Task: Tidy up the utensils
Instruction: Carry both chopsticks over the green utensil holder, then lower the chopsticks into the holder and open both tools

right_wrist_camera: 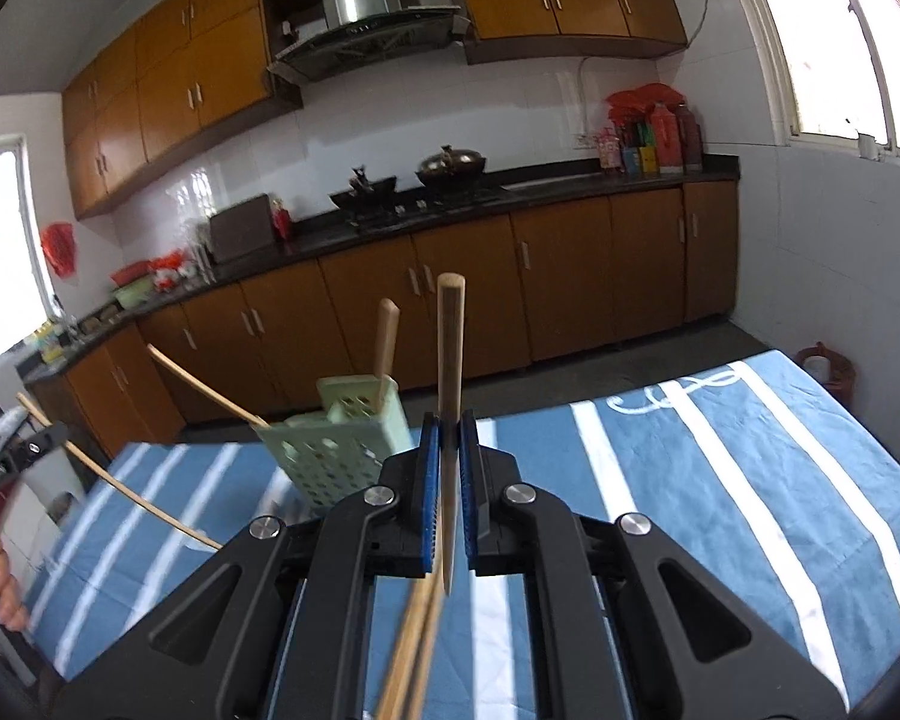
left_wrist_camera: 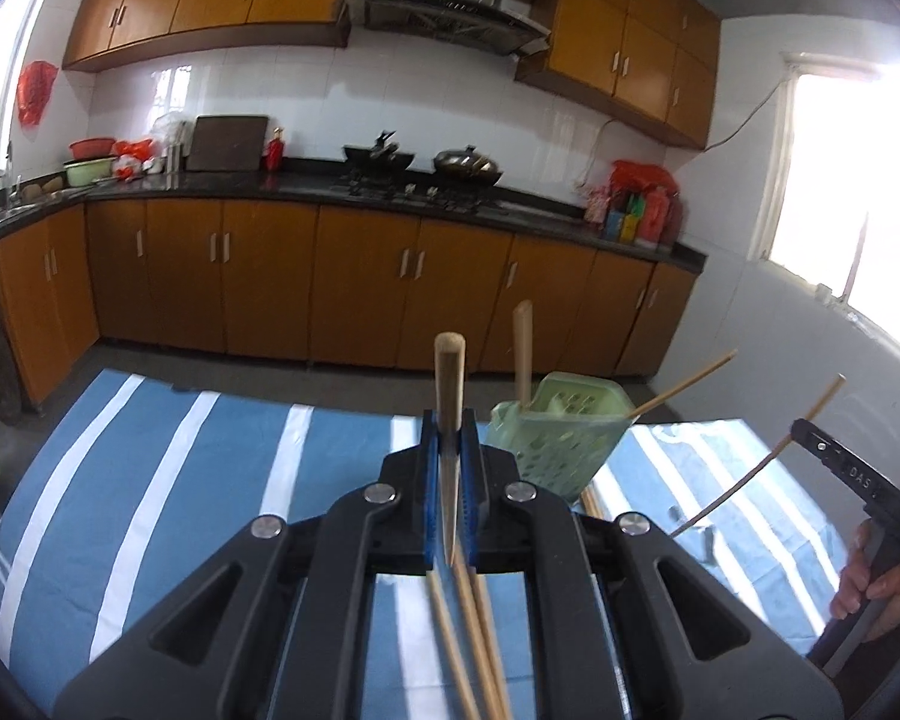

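In the left wrist view my left gripper (left_wrist_camera: pixel 449 420) is shut on a wooden chopstick (left_wrist_camera: pixel 449 372) that sticks up past its blue pads. A green perforated holder (left_wrist_camera: pixel 561 438) stands just right of it, with one chopstick (left_wrist_camera: pixel 522 354) upright inside and another (left_wrist_camera: pixel 684 384) leaning out. At the far right my right gripper (left_wrist_camera: pixel 801 429) grips a thin chopstick (left_wrist_camera: pixel 762 468). In the right wrist view my right gripper (right_wrist_camera: pixel 449 420) is shut on a chopstick (right_wrist_camera: pixel 451 336), with the holder (right_wrist_camera: pixel 342 444) to its left. The left gripper (right_wrist_camera: pixel 54 435) holds its stick (right_wrist_camera: pixel 120 492) at the left edge. Loose chopsticks (left_wrist_camera: pixel 468 630) lie on the cloth below.
A blue tablecloth with white stripes (left_wrist_camera: pixel 180 480) covers the table. Beyond it run orange cabinets and a dark counter (left_wrist_camera: pixel 330 192) with woks on a stove (left_wrist_camera: pixel 426 165). A hand (left_wrist_camera: pixel 876 588) grips the right tool's handle. A small red object (right_wrist_camera: pixel 825 372) stands past the table's right corner.
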